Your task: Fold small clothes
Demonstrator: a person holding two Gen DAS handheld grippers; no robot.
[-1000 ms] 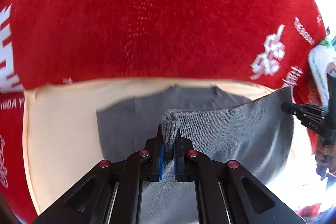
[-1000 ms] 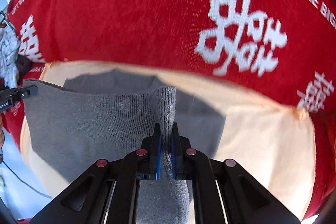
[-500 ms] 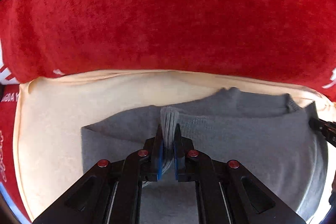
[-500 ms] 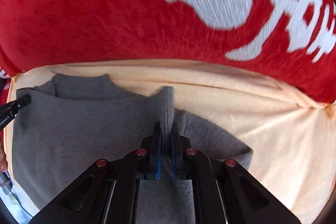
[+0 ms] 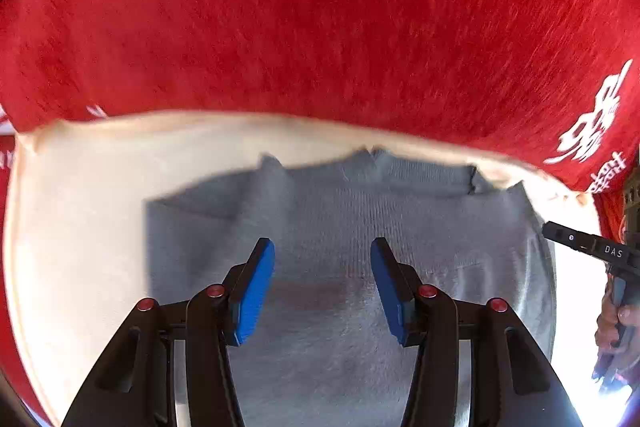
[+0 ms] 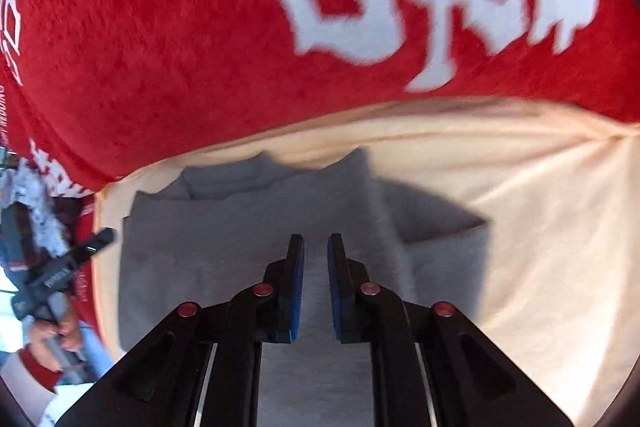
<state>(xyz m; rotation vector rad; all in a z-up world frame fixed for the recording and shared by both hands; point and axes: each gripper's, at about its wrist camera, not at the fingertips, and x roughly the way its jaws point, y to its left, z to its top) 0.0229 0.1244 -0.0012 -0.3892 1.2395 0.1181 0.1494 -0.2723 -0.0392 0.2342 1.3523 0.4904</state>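
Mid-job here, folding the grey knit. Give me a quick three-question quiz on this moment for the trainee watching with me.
1. True or false: the grey knit garment lies on a cream cloth spread over the red blanket.
2. Multiple choice: between the blue pads of the left hand-held gripper there is A) a pinched ridge of knit, B) a gap with the knit lying flat below, C) the red blanket.
3. Which has the wider gap between its pads, the left or the right hand-held gripper?

Key: 1 true. 2 B; its jaws are opening. 3 the left; the right's jaws are opening too, nothing pinched.
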